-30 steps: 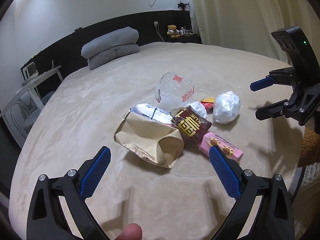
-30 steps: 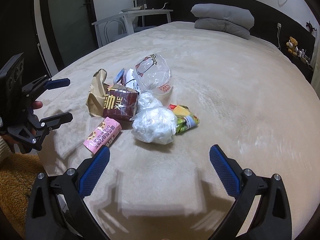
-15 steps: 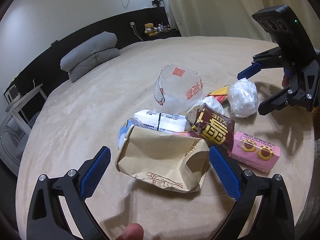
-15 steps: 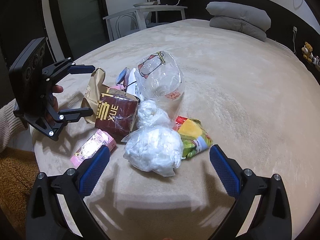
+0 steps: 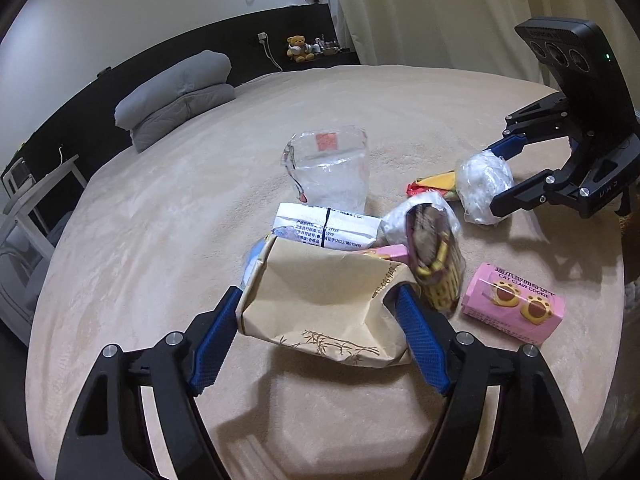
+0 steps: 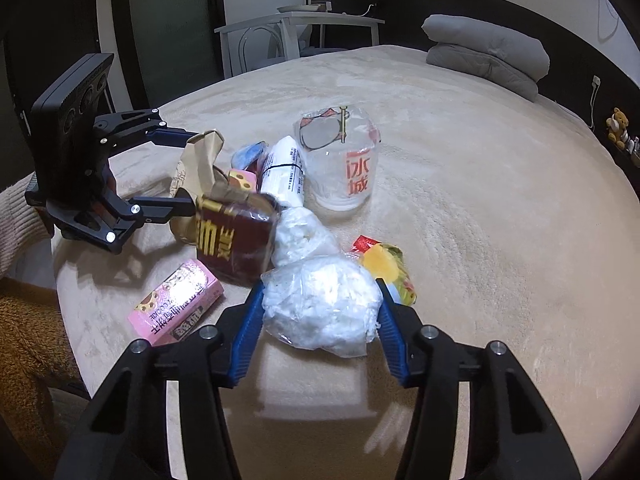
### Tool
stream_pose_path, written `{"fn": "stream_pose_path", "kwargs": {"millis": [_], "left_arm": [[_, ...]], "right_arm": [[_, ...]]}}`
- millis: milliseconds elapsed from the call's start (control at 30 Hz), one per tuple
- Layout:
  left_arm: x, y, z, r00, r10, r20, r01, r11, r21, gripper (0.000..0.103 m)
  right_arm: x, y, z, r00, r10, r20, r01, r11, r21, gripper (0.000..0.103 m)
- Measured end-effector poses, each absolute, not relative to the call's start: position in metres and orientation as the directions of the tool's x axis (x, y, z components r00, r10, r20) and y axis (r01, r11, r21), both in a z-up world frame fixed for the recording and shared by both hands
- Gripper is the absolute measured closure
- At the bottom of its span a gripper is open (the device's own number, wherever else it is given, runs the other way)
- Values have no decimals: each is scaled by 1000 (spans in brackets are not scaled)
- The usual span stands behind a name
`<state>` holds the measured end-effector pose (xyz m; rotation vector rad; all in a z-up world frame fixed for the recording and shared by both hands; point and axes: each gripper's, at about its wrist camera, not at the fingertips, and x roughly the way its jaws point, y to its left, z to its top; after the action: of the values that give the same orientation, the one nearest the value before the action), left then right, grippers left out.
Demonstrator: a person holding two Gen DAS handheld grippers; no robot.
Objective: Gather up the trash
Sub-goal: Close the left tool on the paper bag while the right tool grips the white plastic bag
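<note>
On the bed (image 5: 160,208) we list, left to right: our left gripper (image 5: 316,332), fingers partly closed on either side of the brown paper bag (image 5: 320,300), pads touching its crumpled sides, its long axis running across the gap; then a maroon snack packet (image 5: 434,264) and a pink cookie box (image 5: 512,304); then our right gripper (image 6: 320,320), fingers flanking the white plastic wad (image 6: 320,308), lying directly between them. We cannot tell whether either grip is firm.

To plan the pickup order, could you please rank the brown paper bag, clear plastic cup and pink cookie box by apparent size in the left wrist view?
1. brown paper bag, though nearest the camera
2. clear plastic cup and pink cookie box: too alike to rank
</note>
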<state>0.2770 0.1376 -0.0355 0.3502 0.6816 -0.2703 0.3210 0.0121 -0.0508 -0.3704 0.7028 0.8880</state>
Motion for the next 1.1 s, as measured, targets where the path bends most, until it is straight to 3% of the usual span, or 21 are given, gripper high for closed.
{"fn": "stream_pose_path", "kwargs": {"millis": [633, 1100], "left_arm": [[214, 139, 18, 840, -26, -542, 123, 982, 144, 28], [127, 111, 47, 908, -14, -419, -5, 999, -44, 28]], "right_arm": [[273, -44, -8, 533, 602, -595, -717, 694, 60, 51], [211, -94, 1, 604, 607, -517, -651, 749, 119, 51]]}}
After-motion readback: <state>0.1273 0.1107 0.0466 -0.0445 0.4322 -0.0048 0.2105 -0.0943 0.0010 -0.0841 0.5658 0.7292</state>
